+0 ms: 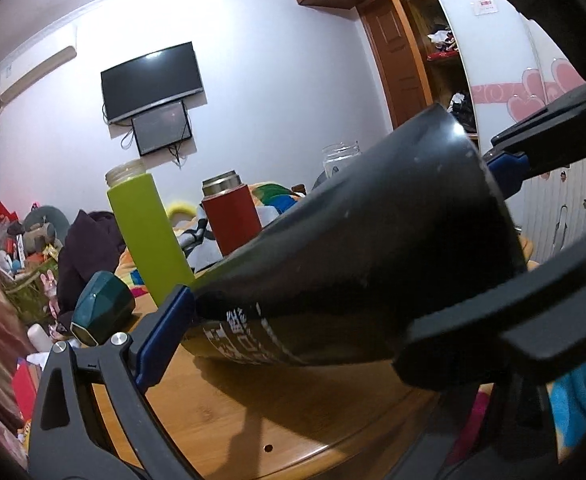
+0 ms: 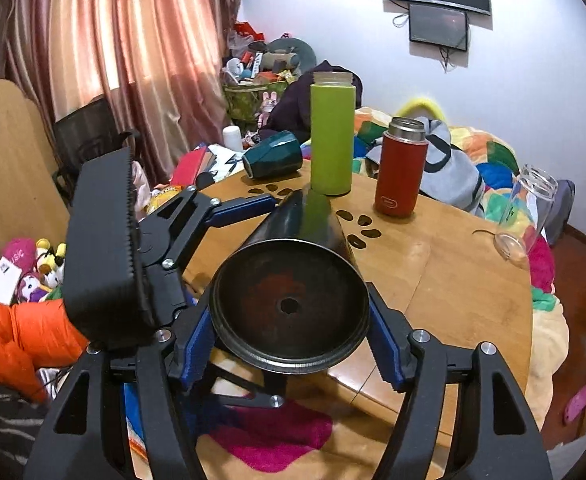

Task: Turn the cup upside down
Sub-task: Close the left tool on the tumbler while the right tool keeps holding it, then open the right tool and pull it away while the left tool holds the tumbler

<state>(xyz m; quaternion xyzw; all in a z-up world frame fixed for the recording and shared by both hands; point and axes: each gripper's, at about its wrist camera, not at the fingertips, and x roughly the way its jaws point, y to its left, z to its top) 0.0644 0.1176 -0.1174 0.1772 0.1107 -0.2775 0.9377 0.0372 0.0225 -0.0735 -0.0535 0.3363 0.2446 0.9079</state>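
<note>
Table [image 2: 433, 264]: wooden, carrying everything below.
Black cup [image 2: 293, 300]: lying on its side just above the table, its round base facing the right wrist camera.
Right gripper [image 2: 289, 344]: squeezing the cup's base end between its blue pads.
Left gripper [image 1: 333, 256]: clamping the cup near its far end, one pad on each side.
Green bottle [image 2: 330, 136]: standing upright behind the cup.
Red flask [image 2: 400, 168]: standing upright beside the green bottle.
Dark green mug [image 2: 275, 155]: lying tipped over at the far edge.
Glass jar [image 2: 527, 208]: sitting tilted at the right edge.

Right gripper [image 2: 291, 354] clamps black cup [image 2: 289, 304] lying sideways, left gripper [image 2: 249, 206] alongside
</note>
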